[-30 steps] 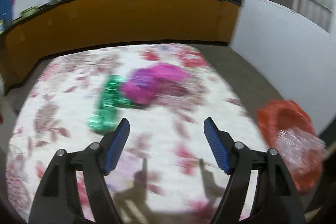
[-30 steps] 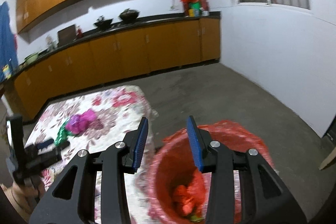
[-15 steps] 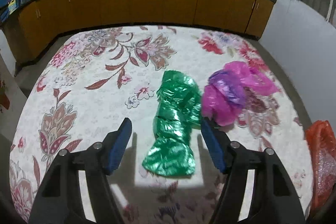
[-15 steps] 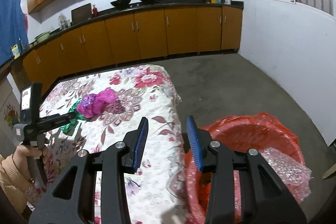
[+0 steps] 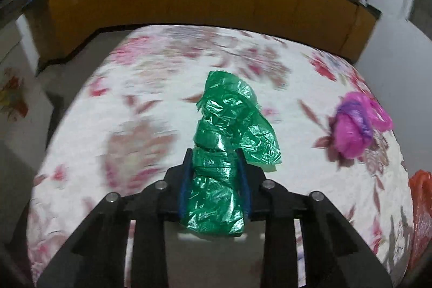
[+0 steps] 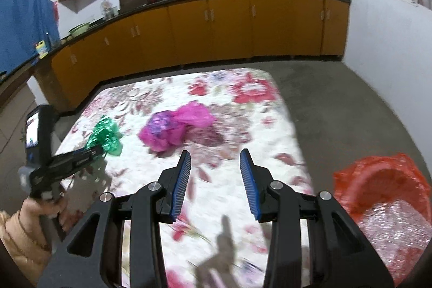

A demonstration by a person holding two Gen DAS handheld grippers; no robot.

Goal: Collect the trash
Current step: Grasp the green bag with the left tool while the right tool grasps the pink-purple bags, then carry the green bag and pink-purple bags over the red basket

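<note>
My left gripper (image 5: pixel 214 153) is shut on a crumpled green plastic bag (image 5: pixel 229 126) and holds it above the floral tablecloth (image 5: pixel 135 104). The same bag shows in the right wrist view (image 6: pixel 106 135), at the tip of the left gripper (image 6: pixel 95 151). A crumpled pink and purple plastic bag (image 5: pixel 353 123) lies on the cloth to the right; it also shows in the right wrist view (image 6: pixel 175 130). My right gripper (image 6: pixel 214 155) is open and empty, just short of the pink bag. A bin lined with an orange bag (image 6: pixel 386 193) stands off the table's right edge.
Orange kitchen cabinets (image 6: pixel 216 29) with a dark counter run along the far wall, holding woks and containers. Grey concrete floor (image 6: pixel 337 104) lies right of the table. The bin shows at the right edge of the left wrist view (image 5: pixel 421 207), with clear crinkled plastic (image 6: pixel 394 228) inside.
My left gripper has closed on the green bag and lifted it off the cloth. My right gripper has swung left from the bin toward the pink bag and opened wider.
</note>
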